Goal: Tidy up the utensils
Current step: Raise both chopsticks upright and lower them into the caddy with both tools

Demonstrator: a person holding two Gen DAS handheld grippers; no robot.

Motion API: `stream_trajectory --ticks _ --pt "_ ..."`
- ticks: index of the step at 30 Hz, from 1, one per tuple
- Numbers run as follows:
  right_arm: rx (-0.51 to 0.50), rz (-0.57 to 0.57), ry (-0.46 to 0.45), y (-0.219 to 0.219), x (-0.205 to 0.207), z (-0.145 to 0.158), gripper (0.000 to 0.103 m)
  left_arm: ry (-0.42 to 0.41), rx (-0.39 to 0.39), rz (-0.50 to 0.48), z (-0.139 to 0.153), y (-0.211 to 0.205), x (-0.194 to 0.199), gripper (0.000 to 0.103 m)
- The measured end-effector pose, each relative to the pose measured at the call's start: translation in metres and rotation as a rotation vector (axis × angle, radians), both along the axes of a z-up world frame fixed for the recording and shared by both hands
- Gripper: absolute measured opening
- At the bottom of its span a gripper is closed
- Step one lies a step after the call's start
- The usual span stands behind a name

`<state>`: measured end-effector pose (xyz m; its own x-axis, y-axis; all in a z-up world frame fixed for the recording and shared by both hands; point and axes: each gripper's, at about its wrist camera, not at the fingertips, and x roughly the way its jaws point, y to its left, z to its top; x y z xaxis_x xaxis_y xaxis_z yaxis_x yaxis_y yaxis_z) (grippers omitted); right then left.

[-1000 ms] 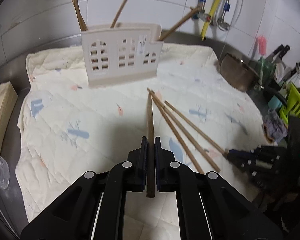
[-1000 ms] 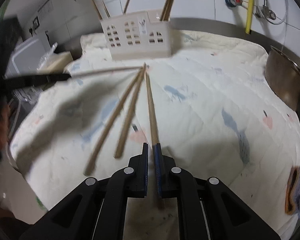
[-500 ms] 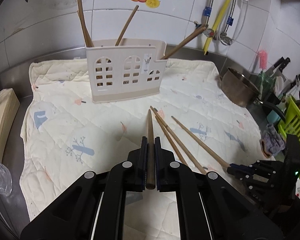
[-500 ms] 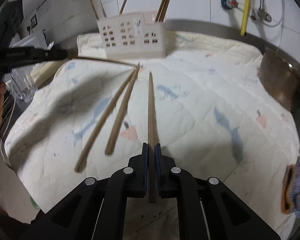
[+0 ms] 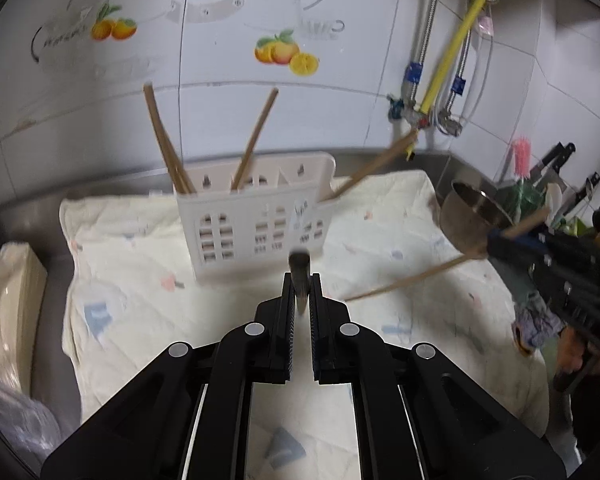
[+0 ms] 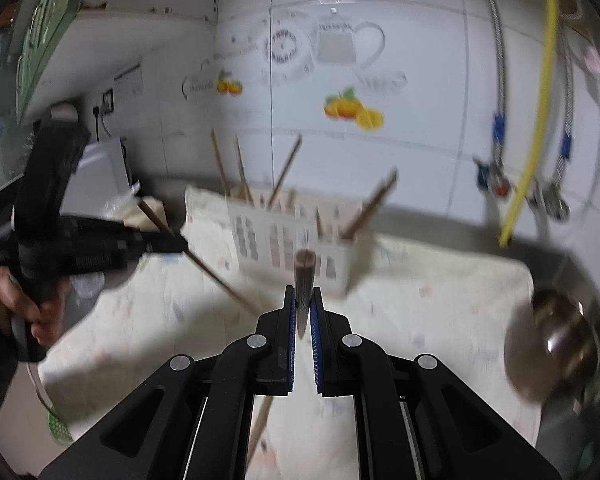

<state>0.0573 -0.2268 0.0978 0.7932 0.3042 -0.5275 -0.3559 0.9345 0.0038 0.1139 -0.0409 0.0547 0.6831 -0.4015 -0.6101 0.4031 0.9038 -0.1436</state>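
1. Left gripper (image 5: 300, 280): fingers clamped on one wooden chopstick (image 5: 300, 266), seen end-on in the left wrist view. From the right wrist view the same stick (image 6: 216, 276) slants down from the tool, tip over the cloth.
2. Right gripper (image 6: 303, 300): fingers clamped on a second chopstick (image 6: 304, 268), butt end pointing up at the camera. In the left wrist view that stick (image 5: 404, 282) angles down-left from the tool, tip low near the quilted cloth (image 5: 380, 216); can't tell if it touches.
3. Both held sticks are in the air, short of the white utensil holder (image 5: 256, 224). Nothing entering a slot yet.
4. Holder stands upright on the cloth at the back of the counter, near the tiled wall.
5. Done so far, judging by the holder: two sticks in the left compartment (image 5: 166, 148), one leaning in the middle (image 5: 256, 136), at least one more slanting out of the right end (image 5: 372, 168). Blur hides the exact count there.
6. Left: the two sticks in hand have to go in. One more pale stick (image 6: 260, 428) shows low in the right wrist view, below the fingers; looks like it lies on the cloth, too blurred to be sure.
7. Estimate: well past halfway, last two or three sticks outstanding.
8. Metal bowl (image 5: 472, 216) sits off the right edge of the cloth, not in play.
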Motion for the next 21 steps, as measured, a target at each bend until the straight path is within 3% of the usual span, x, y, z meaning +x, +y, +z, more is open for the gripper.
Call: stream_trajectory --ticks 9,17,21 --pt "-0.004 0.069 -0.019 0.004 0.059 0.067 0.007 -0.074 -0.007 -0.008 0.061 0.007 0.027 0.006" --pt "-0.001 0.052 -0.041 -0.001 0.086 0.096 0.007 -0.211 0.013 0.045 0.129 0.015 0.048 0.006" --pt "0.005 0.037 -0.040 -0.002 0.101 0.100 0.007 -0.264 0.032 0.094 0.147 0.019 0.067 0.006"
